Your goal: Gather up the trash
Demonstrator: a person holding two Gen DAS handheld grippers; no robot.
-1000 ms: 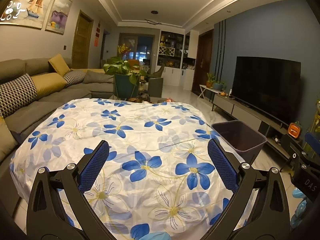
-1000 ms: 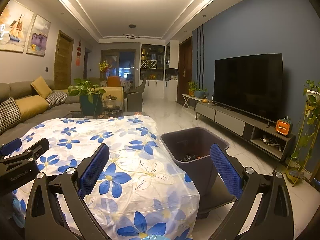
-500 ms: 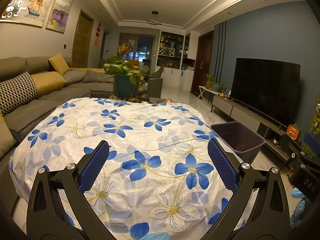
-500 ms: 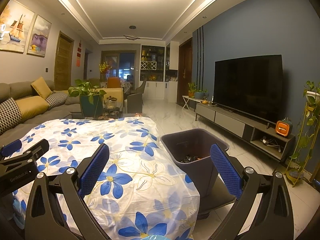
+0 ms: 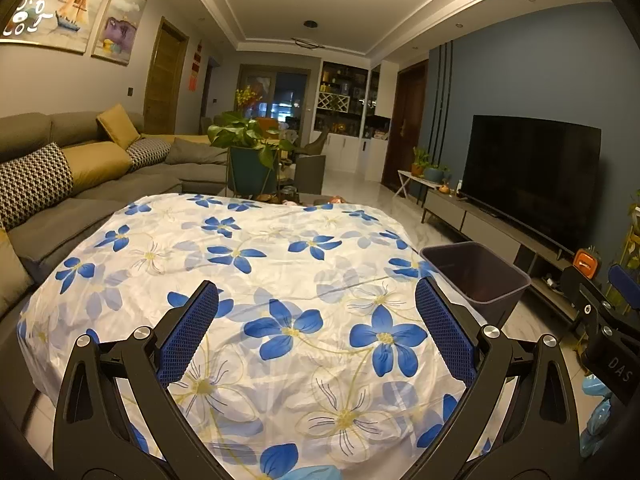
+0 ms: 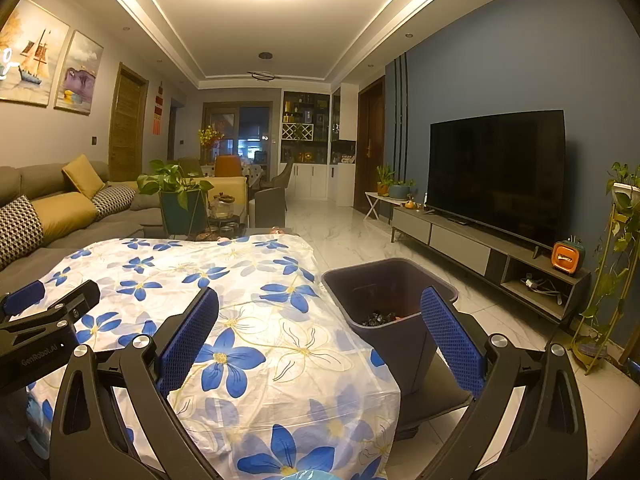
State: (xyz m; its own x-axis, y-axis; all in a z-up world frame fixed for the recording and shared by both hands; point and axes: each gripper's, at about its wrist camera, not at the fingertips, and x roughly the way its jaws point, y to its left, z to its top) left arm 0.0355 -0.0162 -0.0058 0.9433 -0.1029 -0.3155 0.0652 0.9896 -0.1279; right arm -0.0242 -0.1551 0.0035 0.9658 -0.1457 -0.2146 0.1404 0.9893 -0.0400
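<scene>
Left wrist view: your left claw (image 5: 316, 312) is spread wide, its blue pads far apart, and it grips nothing. It hangs above the worktop (image 5: 280, 280), which is draped in a white cloth (image 5: 224, 236) printed with blue flowers. Neither pad appears to touch the cloth, and between the pads only the cloth shows. The bin (image 5: 476, 276) stands on the floor just off the worktop's right edge, ahead and to the right of this claw; from this angle its inside looks dark and you cannot tell what lies in it. At the far right edge you see part of your right claw (image 5: 600, 316), out over the floor beside the worktop.

From the right wrist, your right claw (image 6: 320, 320) is spread just as wide and likewise holds nothing. Its left pad sits over the cloth near the worktop's right edge, and its right pad (image 6: 452, 340) overlaps the bin's near rim in the picture; whether it touches the rim you cannot tell. The bin (image 6: 384, 280) is close against the worktop's side, open at the top, and at its bottom lies a small heap of dark trash (image 6: 380, 317) with a reddish bit at one side. Your left claw (image 6: 48, 320) shows at the left edge, over the cloth. No loose trash shows on the cloth in either view. A sofa (image 6: 60, 208) runs along the left of the room and a television (image 6: 496, 168) stands against the blue wall on the right.
</scene>
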